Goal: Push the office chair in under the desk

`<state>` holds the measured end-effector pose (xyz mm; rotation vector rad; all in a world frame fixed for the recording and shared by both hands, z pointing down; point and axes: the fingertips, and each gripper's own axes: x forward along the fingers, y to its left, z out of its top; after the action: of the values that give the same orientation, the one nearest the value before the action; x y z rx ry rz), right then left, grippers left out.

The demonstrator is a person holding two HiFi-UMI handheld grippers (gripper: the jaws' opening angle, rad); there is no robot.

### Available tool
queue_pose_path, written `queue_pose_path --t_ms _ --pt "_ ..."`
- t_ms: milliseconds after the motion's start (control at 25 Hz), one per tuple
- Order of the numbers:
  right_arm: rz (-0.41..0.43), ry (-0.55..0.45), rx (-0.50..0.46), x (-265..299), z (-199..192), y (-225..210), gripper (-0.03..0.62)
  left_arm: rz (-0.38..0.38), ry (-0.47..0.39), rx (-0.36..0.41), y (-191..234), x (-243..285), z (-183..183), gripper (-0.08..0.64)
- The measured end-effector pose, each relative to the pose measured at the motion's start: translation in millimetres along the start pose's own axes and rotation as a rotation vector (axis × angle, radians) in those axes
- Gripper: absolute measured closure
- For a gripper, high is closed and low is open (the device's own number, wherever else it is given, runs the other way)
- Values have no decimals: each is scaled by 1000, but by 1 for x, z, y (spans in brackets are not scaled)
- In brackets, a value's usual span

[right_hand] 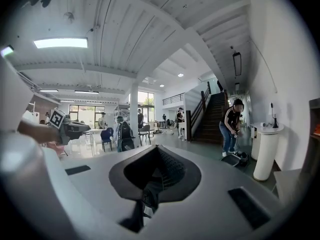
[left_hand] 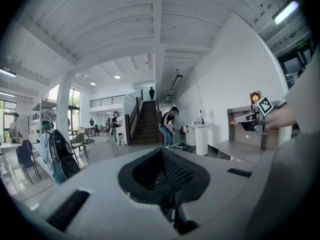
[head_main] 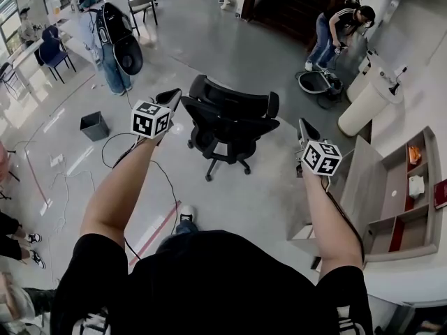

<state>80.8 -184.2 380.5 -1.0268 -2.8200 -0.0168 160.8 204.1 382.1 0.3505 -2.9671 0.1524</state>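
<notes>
Head view: bring left tongs and right tongs, both held out on extended forearms, against the side of the black mesh office chair away from the pale grey table, then push evenly; chair on open floor, apart from the table. Left gripper view: pressed together, empty, aimed about level. Right gripper view: likewise closed on nothing, level.

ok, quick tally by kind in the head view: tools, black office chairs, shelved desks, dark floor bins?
Tools: 2, the left tool and the right tool, both shut and empty
Black office chair: 1
Shelved desk: 1
Dark floor bin: 1
Total: 5
</notes>
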Motion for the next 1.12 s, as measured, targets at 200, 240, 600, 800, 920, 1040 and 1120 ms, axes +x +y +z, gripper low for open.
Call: queue_pose_path --t_ms 200,240,600,800,920,1040,1120 --pt "-6 22 -38 45 2 0 584 -31 6 -5 30 37 -7 543" --pt "-9 24 -37 56 3 0 584 -36 7 -1 38 45 -8 543" --pt "-77 53 -18 165 6 -2 584 -127 -3 0 109 127 -5 543" --pt "-109 59 -24 210 16 -1 584 -191 -3 7 137 168 -2 543" --pt "-127 66 -34 225 19 -1 584 -220 -1 1 149 187 -8 543" --pt "-158 79 -41 236 19 -5 584 -244 6 5 159 204 -14 543" --pt "-171 79 -38 239 19 -9 584 -260 17 9 163 211 -18 543"
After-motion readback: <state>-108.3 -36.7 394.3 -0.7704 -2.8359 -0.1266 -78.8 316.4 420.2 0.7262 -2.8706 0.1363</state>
